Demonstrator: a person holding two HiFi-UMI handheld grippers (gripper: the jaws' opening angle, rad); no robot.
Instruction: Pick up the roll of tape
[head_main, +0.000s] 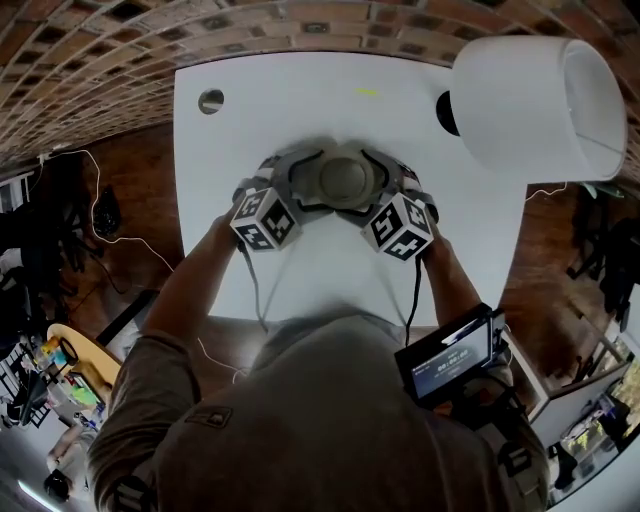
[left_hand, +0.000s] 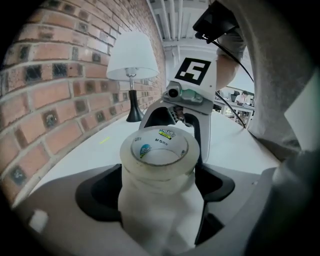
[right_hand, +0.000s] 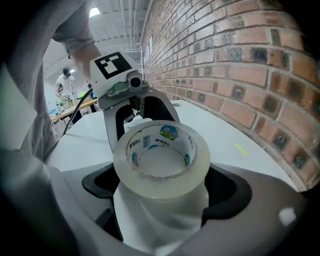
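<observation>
Scene: a person held two handheld grippers over a white table (head_main: 300, 90) set against a brick wall (right_hand: 240, 65).
Roll of tape (head_main: 345, 178): a clear packing roll that lay flat on the table, core opening upward, with printed labels inside the core. It sat in the middle of the ring formed by both grippers.
Left gripper (head_main: 305, 182): it reached the roll from the roll's left in the head view, tilted downward, with its marker cube on the side nearer the person.
Left fingers (left_hand: 75, 210): spread wide, one on each side of the roll (left_hand: 159, 152). The roll stood in the gap near the tips with the dark inner pads close beside its wall. Whether a pad grazed the wall could not be told.
Right gripper (head_main: 380, 185): it reached the roll from the roll's right in the head view, facing the left gripper across it.
Right fingers (right_hand: 260, 200): spread wide, bracketing the roll (right_hand: 161, 160), which filled most of the gap. The pads lay beside the roll's wall without squeezing it.
Table lamp (head_main: 540, 100): white shade on a dark base, beyond the roll and to its right in the head view, well apart from it.
Cable hole (head_main: 211, 100): beyond the roll and to its left, near the table's far edge.
</observation>
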